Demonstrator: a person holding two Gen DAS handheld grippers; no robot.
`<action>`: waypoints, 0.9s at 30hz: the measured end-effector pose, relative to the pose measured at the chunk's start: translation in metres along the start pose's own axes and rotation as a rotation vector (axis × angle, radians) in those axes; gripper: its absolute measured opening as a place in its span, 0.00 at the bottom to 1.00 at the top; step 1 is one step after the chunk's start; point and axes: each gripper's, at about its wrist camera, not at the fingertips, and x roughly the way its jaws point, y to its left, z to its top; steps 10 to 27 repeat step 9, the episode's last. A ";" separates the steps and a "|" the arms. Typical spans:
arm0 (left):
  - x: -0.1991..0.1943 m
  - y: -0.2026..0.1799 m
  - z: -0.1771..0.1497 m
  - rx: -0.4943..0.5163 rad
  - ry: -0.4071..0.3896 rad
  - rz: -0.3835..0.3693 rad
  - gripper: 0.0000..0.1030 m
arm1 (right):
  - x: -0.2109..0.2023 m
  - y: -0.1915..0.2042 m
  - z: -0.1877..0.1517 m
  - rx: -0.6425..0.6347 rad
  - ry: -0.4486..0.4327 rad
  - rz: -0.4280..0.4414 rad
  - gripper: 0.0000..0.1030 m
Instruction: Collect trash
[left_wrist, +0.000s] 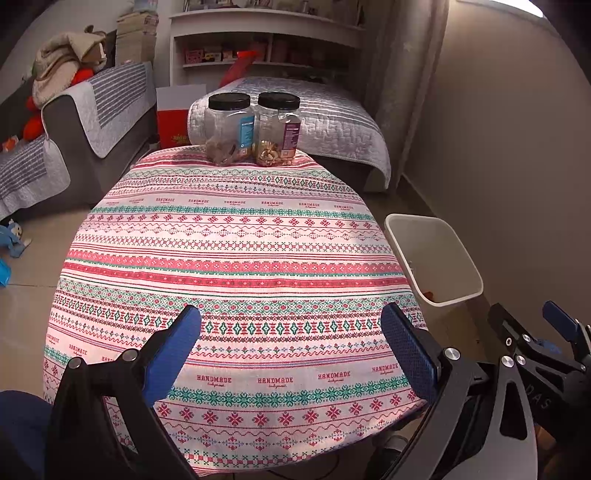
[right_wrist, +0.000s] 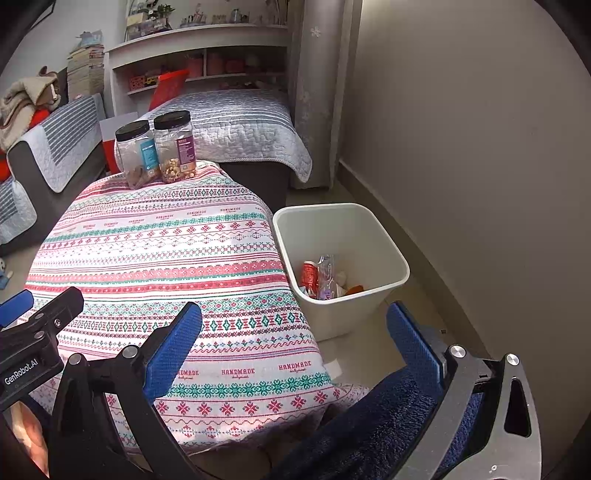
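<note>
Bin (right_wrist: 384, 273) holds wrappers (right_wrist: 325, 275) (jars (right_wrist: 155, 151) part-filled).

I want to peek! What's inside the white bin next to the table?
The white bin holds trash: a red can, a clear crinkly wrapper, something orange and pale scraps. The near wall hides the very bottom.

Built black and angular, left gripper (left_wrist: 291, 310) and right gripper (right_wrist: 294, 307) alike, above the near edge of the table (left_wrist: 236, 258). Faced each finger with a blue, finely dotted pad (left_wrist: 173, 354). Fastened the linkages with round silver screws (left_wrist: 451, 352). Carried white "GenRobot.AI" lettering (right_wrist: 20, 371) on a black block left of the table, and faint "DAS" lettering (left_wrist: 543, 400) right of it. Wore a dark blue fleecy sleeve (right_wrist: 369, 424) right of the table's near corner.
</note>
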 end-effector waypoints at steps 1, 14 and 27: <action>0.000 0.000 0.000 -0.001 0.000 0.001 0.92 | 0.000 0.000 0.000 0.000 0.000 0.000 0.93; 0.000 -0.001 0.000 0.004 0.001 0.003 0.92 | 0.001 -0.001 0.000 0.000 0.000 0.000 0.93; 0.000 -0.001 0.000 0.004 0.001 0.003 0.92 | 0.001 -0.001 0.000 0.000 0.000 0.000 0.93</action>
